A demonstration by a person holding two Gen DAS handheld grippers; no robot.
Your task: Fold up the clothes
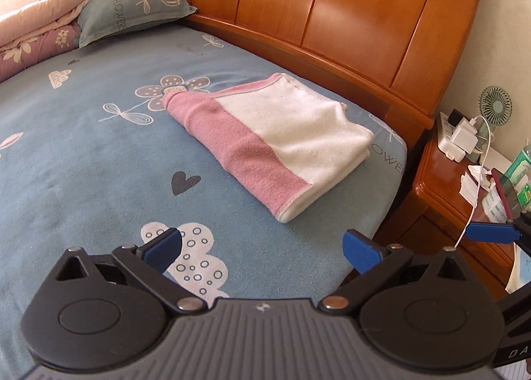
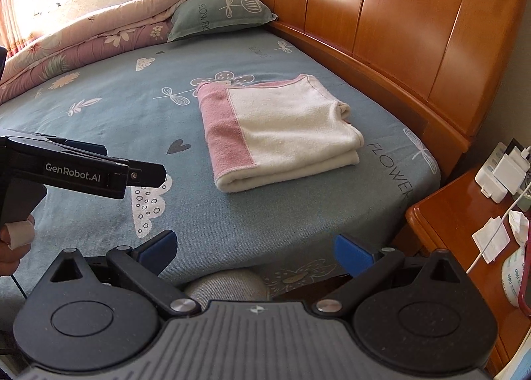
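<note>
A white towel with a pink border (image 1: 282, 141) (image 2: 282, 134) lies folded into a thick rectangle on the blue patterned bed sheet (image 1: 99, 154) (image 2: 116, 121), close to the headboard. My left gripper (image 1: 262, 247) stands open over the sheet, well short of the towel, with nothing between its blue fingers. My right gripper (image 2: 255, 245) is open too, near the bed's front edge, holding nothing. In the right wrist view the left gripper's body (image 2: 83, 171) shows at the left, held by a hand (image 2: 16, 237). One blue finger of the right gripper (image 1: 491, 232) shows at the right of the left wrist view.
A wooden headboard (image 1: 332, 15) (image 2: 398, 21) runs behind the towel. A blue pillow (image 2: 222, 11) and a rolled quilt (image 2: 83, 44) lie at the far left. A wooden nightstand (image 2: 464, 240) on the right holds chargers, cables, papers and a small fan (image 1: 496, 104).
</note>
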